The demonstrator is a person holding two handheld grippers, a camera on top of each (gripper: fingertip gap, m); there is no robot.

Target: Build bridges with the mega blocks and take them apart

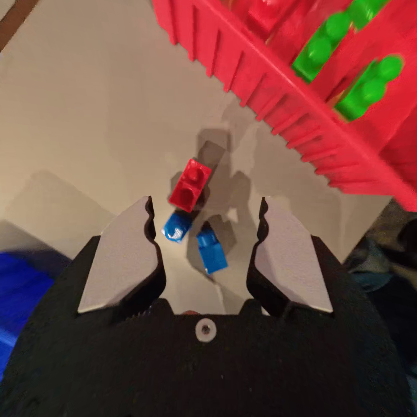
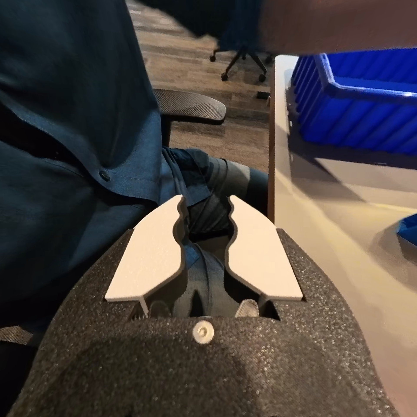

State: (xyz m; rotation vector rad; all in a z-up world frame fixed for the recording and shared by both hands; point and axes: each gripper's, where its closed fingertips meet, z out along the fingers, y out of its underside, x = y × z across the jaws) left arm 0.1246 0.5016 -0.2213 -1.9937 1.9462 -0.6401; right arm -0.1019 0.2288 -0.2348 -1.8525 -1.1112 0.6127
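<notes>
A: In the left wrist view, where were the blocks?

B: At the centre of the frame, on the pale table (image 1: 90,112). A red block (image 1: 190,185) stood above two blue blocks (image 1: 176,228) (image 1: 211,253); whether it rested on them could not be told. The left gripper (image 1: 206,200) hung over them with its jaws spread wide and empty.

A: Which way did the red block point?

B: Its long axis ran from lower left to upper right, studs facing the camera.

A: And the step?

B: It looked like a bridge in building or in taking apart; which one was not clear. The next move probably needed the jaws lowered across the red block's short sides.

A: The other gripper?

B: The right gripper (image 2: 207,203) was off the table, pointed at the person's dark shirt (image 2: 67,135), jaws partly apart, holding nothing. A red bin (image 1: 282,90) with green blocks (image 1: 325,40) filled the upper right of the left view.
</notes>
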